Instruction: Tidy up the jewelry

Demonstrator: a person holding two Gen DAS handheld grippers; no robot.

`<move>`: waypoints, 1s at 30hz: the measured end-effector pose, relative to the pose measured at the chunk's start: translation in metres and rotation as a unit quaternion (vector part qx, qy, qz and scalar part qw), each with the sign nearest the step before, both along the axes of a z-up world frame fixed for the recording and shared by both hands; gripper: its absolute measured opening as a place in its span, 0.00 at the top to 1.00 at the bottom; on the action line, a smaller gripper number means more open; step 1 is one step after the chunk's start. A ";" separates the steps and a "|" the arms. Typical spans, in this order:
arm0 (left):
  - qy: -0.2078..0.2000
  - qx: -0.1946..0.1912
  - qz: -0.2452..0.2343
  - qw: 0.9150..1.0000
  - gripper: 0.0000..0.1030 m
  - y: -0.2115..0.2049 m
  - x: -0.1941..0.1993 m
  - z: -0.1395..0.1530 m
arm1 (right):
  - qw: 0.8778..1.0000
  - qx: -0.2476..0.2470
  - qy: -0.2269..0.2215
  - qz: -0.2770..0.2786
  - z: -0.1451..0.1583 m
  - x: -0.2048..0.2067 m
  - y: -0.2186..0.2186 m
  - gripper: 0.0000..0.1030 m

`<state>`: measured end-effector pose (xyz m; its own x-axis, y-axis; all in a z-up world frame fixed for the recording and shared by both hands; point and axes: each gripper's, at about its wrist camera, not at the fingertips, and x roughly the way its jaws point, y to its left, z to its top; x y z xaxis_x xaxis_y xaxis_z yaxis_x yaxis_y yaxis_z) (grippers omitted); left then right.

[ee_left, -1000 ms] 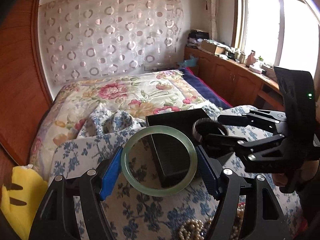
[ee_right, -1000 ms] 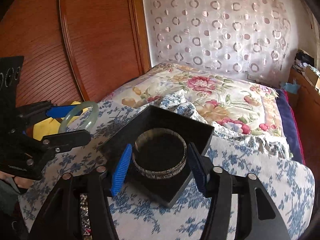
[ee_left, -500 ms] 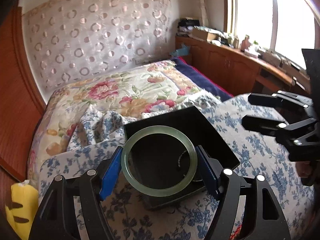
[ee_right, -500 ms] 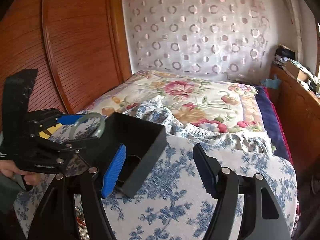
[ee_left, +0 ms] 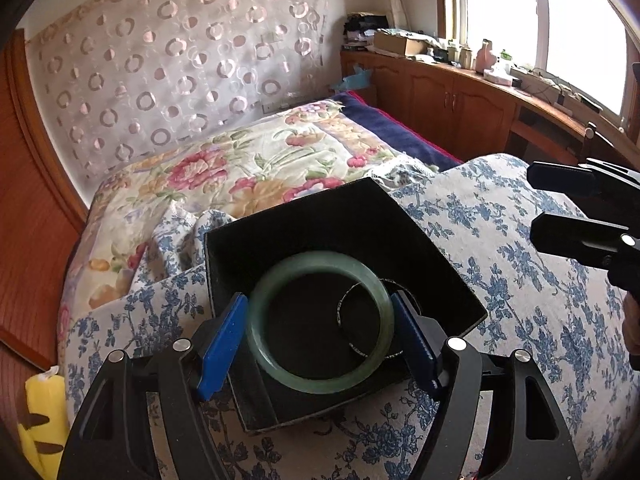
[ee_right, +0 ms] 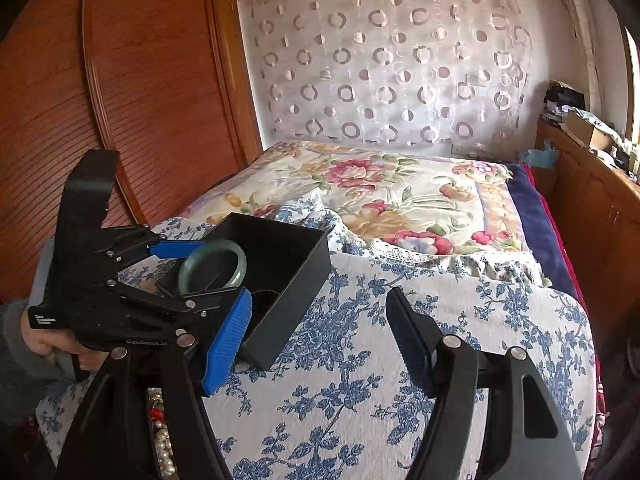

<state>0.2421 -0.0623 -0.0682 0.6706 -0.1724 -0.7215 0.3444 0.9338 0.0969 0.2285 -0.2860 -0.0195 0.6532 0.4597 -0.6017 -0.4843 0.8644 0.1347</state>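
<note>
Green jade bangle held over the open black box by the left hand-held gripper.

The jade bangle (ee_left: 320, 322) sits between the blue pads (ee_left: 222, 346) of the left hand-held gripper (ee_left: 320, 340), whose jaws are opening around it; from the left wrist view I cannot tell whether both pads touch it at this instant. It hangs over the open black box (ee_left: 348, 216), which stands on a blue-flowered cloth (ee_left: 520, 280) on the bed. Inside the box, under the bangle, lies a thinner patterned bangle (ee_left: 352, 320), partly hidden. The right hand-held gripper (ee_right: 320, 340) is spread wide with nothing between its pads, over the blue-flowered cloth just right of the box. A hand (ee_right: 44, 344) grips the left tool's handle. Pearl beads (ee_right: 164, 444) show at the lower edge. A floral quilt (ee_right: 400, 196) lies behind.
</note>
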 end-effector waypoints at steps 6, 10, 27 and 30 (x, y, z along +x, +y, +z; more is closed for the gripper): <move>-0.008 -0.015 0.000 1.000 0.27 0.004 -0.012 0.009 | 1.000 -0.001 -0.003 0.004 0.001 -0.018 -0.001 0.30; -0.014 -0.030 0.001 0.999 0.27 0.011 -0.034 0.016 | 1.000 -0.004 0.004 0.020 -0.002 -0.039 0.004 0.35; -0.006 -0.074 0.037 0.997 0.27 0.069 -0.119 0.002 | 0.995 -0.018 0.055 0.078 -0.039 -0.110 0.049 0.71; -0.001 -0.079 0.043 0.996 0.27 0.077 -0.129 -0.004 | 0.994 -0.022 0.061 0.083 -0.042 -0.117 0.055 0.72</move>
